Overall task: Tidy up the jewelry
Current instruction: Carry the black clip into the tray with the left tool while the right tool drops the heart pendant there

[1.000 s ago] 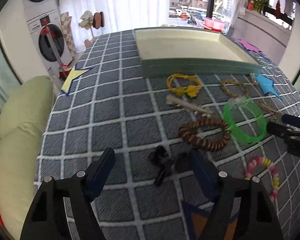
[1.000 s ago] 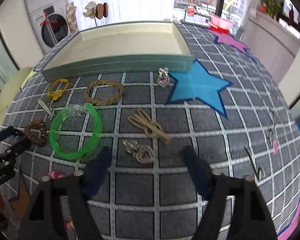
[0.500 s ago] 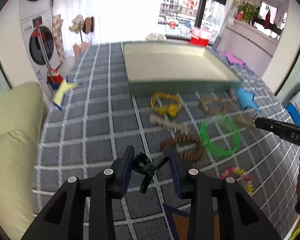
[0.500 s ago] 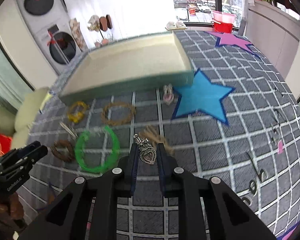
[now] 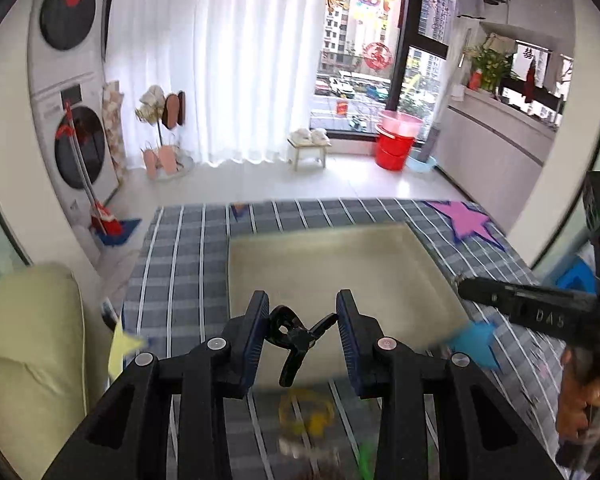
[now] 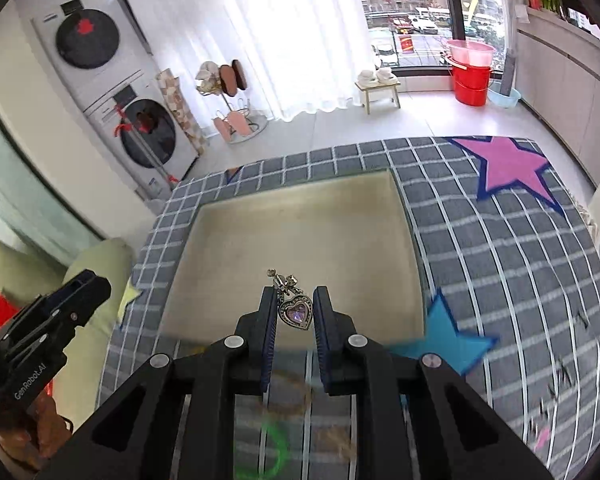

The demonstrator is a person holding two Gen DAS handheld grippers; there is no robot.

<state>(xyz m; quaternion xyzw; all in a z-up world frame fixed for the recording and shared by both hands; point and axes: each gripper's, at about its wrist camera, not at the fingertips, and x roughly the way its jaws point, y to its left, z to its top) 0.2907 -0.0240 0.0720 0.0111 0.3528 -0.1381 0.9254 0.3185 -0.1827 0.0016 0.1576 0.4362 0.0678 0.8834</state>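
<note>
Lifted silver heart pendant [image 6: 297, 313], purple stone, black clip [image 5: 296, 338]

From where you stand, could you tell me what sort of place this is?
Probably a home laundry or balcony room: stacked white washer and dryer, red plastic buckets by the street-facing window, and white sheer curtains.

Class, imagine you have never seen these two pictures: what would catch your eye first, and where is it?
First, the heart pendant with its purple stone, pinched in the right gripper over the near edge of the cream-lined tray. Next, the black hair clip clamped in the left gripper, also in front of that tray. Bright pink star and blue star patches stand out on the grey checked cloth.
</note>
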